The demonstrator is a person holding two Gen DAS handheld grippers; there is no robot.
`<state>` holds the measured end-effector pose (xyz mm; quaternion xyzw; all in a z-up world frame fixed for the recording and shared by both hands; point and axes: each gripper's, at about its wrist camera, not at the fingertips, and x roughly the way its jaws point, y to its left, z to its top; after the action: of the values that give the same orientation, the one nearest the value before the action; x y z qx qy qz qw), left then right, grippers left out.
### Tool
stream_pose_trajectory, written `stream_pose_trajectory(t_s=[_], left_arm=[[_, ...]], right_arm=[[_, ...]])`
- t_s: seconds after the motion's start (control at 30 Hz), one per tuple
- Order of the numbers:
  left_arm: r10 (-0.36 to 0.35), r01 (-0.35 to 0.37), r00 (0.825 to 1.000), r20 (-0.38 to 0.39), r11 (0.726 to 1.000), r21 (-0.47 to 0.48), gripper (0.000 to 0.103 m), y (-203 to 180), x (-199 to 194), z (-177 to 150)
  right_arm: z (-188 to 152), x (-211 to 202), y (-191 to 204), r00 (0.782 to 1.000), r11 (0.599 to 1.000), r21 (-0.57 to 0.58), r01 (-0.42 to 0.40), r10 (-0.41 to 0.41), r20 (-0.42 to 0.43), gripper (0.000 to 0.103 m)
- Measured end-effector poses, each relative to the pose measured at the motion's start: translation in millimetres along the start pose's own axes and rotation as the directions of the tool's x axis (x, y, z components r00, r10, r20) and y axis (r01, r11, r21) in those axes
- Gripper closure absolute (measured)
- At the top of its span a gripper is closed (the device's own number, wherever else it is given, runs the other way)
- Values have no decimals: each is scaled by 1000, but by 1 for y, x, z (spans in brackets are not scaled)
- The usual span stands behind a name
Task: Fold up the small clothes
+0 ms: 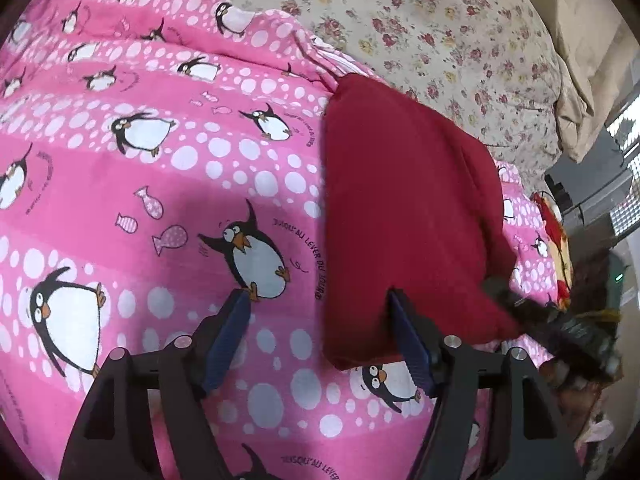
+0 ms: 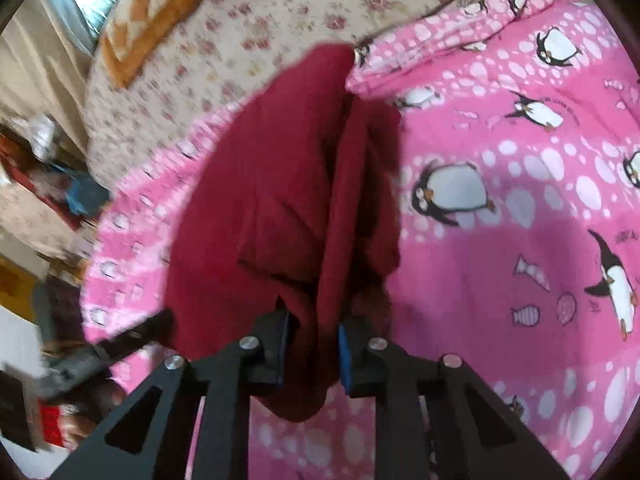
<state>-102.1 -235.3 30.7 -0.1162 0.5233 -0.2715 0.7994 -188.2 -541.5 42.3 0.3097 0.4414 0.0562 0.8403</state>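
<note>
The dark red garment (image 2: 280,184) lies near the bed's (image 1: 440,32) edge on the pink penguin sheet (image 1: 160,184). Right gripper (image 2: 312,344): jaws pinched on a bunched fold of it. Left gripper (image 1: 320,312): jaws wide, holding nothing, one finger at the garment's edge. Recommend carrying the fold across level, corners aligned, before release.

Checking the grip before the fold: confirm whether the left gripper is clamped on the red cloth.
No. The left gripper stands open; the red cloth isn't pinched.
</note>
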Motion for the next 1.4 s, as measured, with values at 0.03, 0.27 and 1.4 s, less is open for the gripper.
stream_pose_trajectory(t_s=[0.03, 0.27, 1.4], left_arm=[[-1, 1, 1000, 0, 1000, -1, 53, 1, 1, 0], [-15, 15, 1000, -3, 1000, -11, 53, 3, 2, 1], [29, -30, 999, 22, 999, 32, 47, -6, 7, -1]], right_arm=[[5, -9, -1, 999, 999, 17, -34, 33, 34, 68], [64, -10, -11, 989, 992, 125, -13, -5, 150, 24], [36, 10, 43, 953, 911, -280, 302, -300, 53, 50]])
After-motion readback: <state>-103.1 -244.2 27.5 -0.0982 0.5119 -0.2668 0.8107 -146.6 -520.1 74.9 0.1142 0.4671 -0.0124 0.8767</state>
